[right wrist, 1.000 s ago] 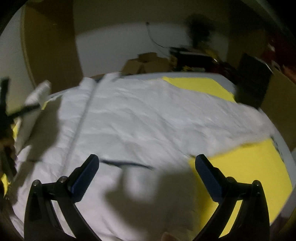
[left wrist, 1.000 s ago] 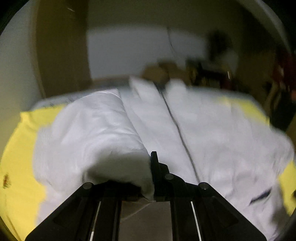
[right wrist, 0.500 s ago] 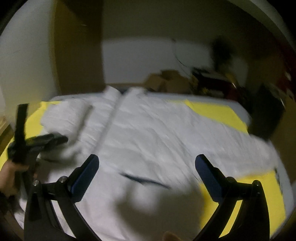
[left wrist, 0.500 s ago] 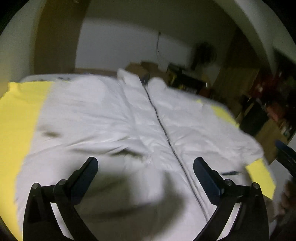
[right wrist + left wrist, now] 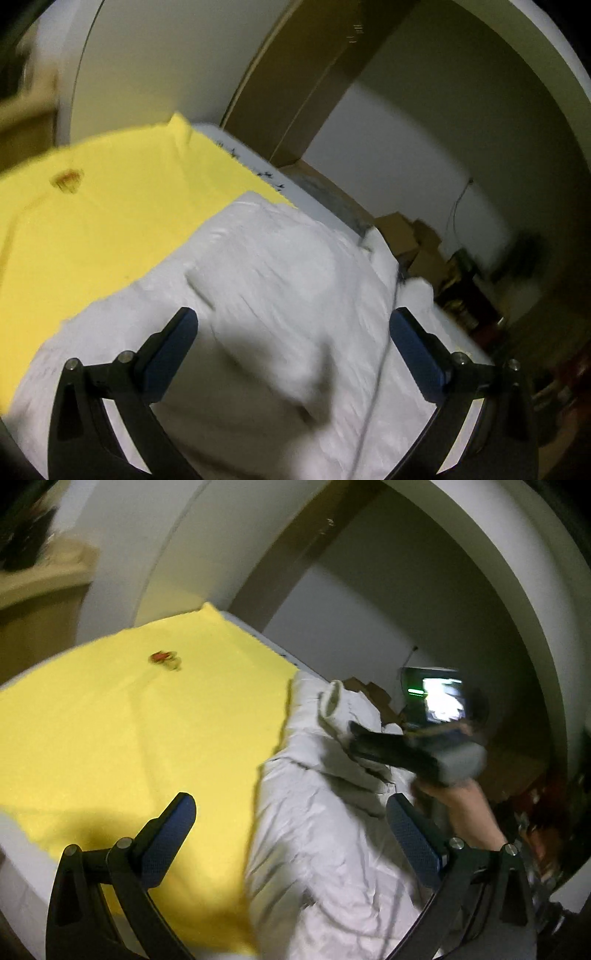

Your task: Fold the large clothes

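The left gripper [image 5: 291,819] has let go of the sleeve it pinched a second ago; both sets of fingers now gape, empty. The white jacket [image 5: 280,295] lies on the yellow sheet [image 5: 110,206] (sheet toward 10 o'clock). The right gripper [image 5: 293,338] hovers above it, so one fold looks done.

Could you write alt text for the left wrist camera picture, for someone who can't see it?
The open left gripper hovers over a white zip-up jacket lying on a yellow sheet. Beyond it, a hand holds the right gripper against the jacket's far end. The image is tilted and blurred.
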`<state>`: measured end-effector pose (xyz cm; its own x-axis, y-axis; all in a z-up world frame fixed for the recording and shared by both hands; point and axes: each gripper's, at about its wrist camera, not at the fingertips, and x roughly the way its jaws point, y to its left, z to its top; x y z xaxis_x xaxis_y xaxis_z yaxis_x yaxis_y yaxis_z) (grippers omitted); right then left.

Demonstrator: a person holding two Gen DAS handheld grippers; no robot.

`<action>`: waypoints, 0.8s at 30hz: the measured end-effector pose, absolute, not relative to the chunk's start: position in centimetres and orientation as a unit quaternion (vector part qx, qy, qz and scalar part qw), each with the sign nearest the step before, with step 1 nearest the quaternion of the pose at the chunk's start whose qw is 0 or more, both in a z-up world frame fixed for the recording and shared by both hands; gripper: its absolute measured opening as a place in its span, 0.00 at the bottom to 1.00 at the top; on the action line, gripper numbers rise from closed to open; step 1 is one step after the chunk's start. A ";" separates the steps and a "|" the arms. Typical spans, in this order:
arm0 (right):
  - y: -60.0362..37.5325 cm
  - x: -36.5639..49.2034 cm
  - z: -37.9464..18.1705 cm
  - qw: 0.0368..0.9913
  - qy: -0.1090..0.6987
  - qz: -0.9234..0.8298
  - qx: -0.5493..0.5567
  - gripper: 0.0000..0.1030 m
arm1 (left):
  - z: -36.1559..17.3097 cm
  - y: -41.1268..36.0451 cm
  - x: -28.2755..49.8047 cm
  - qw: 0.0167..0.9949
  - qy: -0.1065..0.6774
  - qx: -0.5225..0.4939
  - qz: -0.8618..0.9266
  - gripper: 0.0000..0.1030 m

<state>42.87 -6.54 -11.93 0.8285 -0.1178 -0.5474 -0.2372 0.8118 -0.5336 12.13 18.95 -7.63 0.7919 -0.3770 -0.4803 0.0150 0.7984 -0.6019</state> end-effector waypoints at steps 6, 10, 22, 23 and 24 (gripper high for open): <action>-3.2 47.5 -16.8 0.869 0.348 0.024 -0.351 0.72 | -8.4 21.7 11.0 0.894 0.302 -0.315 -0.095 1.00; -3.7 48.1 -17.4 0.868 0.360 0.018 -0.343 0.35 | -8.4 21.7 10.4 0.892 0.300 -0.324 -0.091 1.00; -20.7 44.7 -8.6 0.938 0.340 0.048 0.046 0.13 | -9.0 19.7 11.3 0.880 0.310 -0.341 -0.112 1.00; -22.8 44.5 -8.6 0.937 0.339 0.039 0.076 0.13 | -9.0 19.5 11.3 0.880 0.310 -0.341 -0.114 1.00; -25.8 43.9 -8.8 0.935 0.337 0.021 0.112 0.13 | -9.0 19.3 11.4 0.879 0.310 -0.342 -0.118 1.00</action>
<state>43.86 -25.79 -8.84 0.7718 0.1141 -0.6255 0.0363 0.9743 0.2225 11.43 19.34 -8.95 0.7796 -0.4194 -0.4651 -0.0058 0.7378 -0.6749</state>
